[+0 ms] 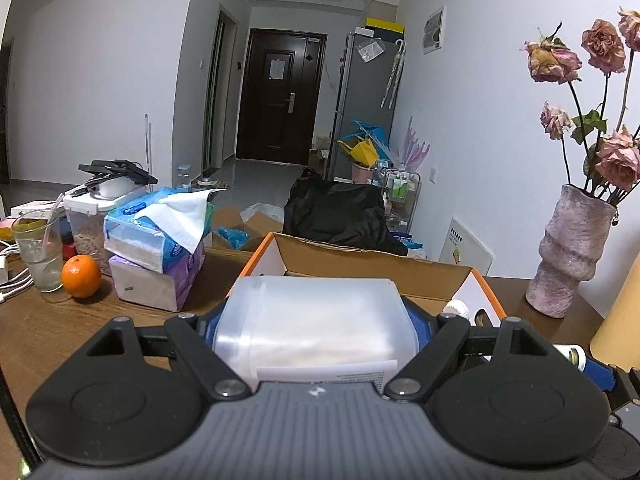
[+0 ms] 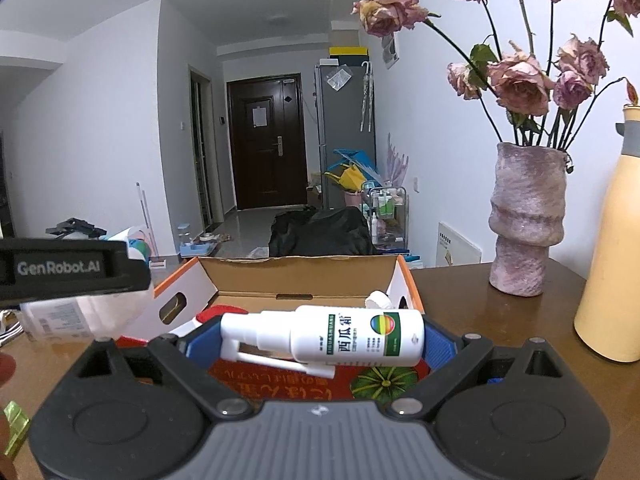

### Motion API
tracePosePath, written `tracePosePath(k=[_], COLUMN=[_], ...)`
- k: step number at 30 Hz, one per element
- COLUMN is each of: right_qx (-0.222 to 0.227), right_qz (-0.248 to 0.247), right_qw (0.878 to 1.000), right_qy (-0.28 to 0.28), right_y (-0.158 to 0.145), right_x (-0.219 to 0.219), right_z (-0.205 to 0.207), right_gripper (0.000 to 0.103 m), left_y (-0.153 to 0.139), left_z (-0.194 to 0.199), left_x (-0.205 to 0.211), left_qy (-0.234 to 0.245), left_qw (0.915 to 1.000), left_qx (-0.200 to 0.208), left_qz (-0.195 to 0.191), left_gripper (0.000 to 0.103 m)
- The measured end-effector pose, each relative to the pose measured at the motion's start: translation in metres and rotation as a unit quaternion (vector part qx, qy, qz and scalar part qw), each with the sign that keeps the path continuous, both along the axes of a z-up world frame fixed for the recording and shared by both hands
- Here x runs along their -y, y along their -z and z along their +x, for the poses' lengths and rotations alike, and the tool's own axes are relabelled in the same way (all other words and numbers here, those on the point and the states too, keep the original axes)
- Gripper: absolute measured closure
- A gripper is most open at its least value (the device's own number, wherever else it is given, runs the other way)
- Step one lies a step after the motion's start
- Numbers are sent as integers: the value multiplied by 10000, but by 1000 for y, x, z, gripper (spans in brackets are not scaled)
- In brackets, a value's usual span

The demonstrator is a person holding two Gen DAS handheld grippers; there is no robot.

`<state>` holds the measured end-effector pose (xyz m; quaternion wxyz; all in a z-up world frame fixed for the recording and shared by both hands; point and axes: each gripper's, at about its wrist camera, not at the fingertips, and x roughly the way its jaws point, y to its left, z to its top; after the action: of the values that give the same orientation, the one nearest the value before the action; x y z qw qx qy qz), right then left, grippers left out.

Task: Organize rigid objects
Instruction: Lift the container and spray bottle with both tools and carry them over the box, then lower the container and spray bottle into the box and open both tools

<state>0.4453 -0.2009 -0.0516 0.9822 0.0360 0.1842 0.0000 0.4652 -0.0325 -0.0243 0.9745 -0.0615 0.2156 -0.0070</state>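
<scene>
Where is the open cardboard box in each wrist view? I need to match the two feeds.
Left wrist: cardboard box sits center, just beyond the held translucent container.
Right wrist: box sits center, behind the held white spray bottle.
Shared landmark: the pink vase, right of the box.

Left hand-held gripper (image 1: pixel 316 320): black linkages, silver screws, blue pads, ribbed grey body. Right hand-held gripper (image 2: pixel 316 344) same.

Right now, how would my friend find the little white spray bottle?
Find the open cardboard box with orange edges on the brown table. Just in front of it, the right claw pinches a small spray bottle lying sideways. It alone has a rainbow circle and green stripes.
</scene>
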Motion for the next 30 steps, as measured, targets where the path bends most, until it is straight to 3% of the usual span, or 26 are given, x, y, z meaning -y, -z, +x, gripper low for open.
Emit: tracePosePath(k=[30], right_qx=[-300], right_qz=[-154], right_qw=[9994], right_qy=[-99], right_y=[10], right_x=[2], right_z=[75], right_gripper=[5], left_y=[19], left_z=[84], left_x=[1], left_qy=[-57], left_qw=[9996], left_qx=[-259], left_qz=[107], left_gripper=[20])
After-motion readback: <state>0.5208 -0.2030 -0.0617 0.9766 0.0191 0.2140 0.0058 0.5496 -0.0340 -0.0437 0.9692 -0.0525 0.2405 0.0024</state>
